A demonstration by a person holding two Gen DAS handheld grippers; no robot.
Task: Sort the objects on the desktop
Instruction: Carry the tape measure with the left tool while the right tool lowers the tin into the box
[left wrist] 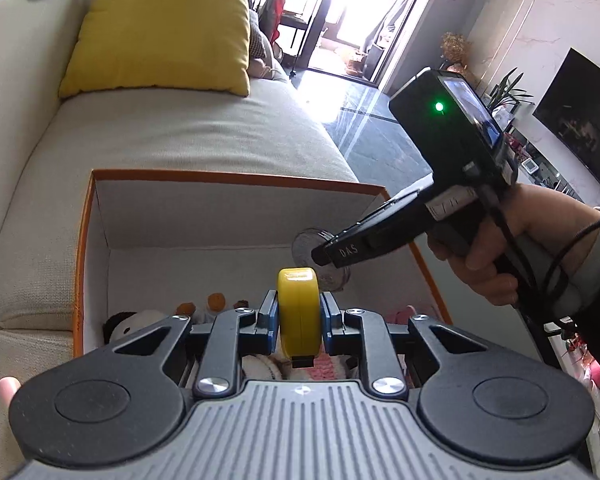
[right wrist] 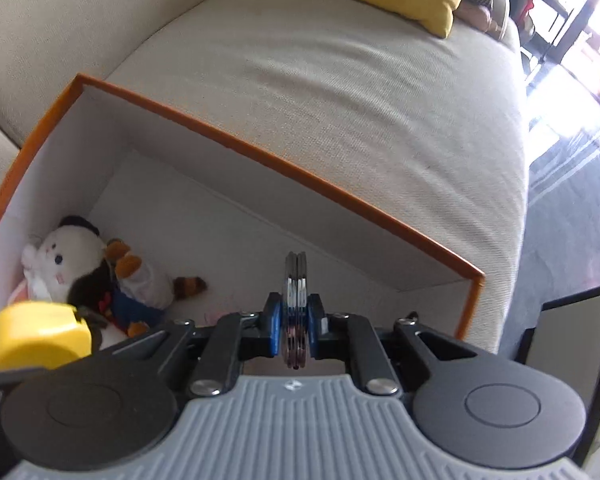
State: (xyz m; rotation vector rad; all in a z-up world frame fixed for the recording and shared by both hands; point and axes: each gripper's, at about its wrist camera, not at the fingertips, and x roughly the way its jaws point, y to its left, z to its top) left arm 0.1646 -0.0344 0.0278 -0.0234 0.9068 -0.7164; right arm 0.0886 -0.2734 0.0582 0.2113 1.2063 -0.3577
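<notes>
My left gripper [left wrist: 299, 318] is shut on a yellow tape measure [left wrist: 299, 308] and holds it above the open orange-rimmed white box [left wrist: 236, 178]. The tape measure also shows in the right wrist view [right wrist: 36, 336] at the lower left. My right gripper [right wrist: 297, 320] is shut on a thin round silvery disc [right wrist: 296, 300] held on edge over the box [right wrist: 284, 168]. In the left wrist view the right gripper [left wrist: 328, 254] reaches in from the right with the disc [left wrist: 312, 246] at its tip. Plush toys [right wrist: 96, 276] lie in the box's left end.
The box stands against a beige sofa [left wrist: 188, 128] with a yellow cushion [left wrist: 164, 28]. Grey floor [left wrist: 376, 140] lies to the right. A TV [left wrist: 580, 120] and shelf clutter stand at the far right. A dark panel [right wrist: 568, 332] stands right of the box.
</notes>
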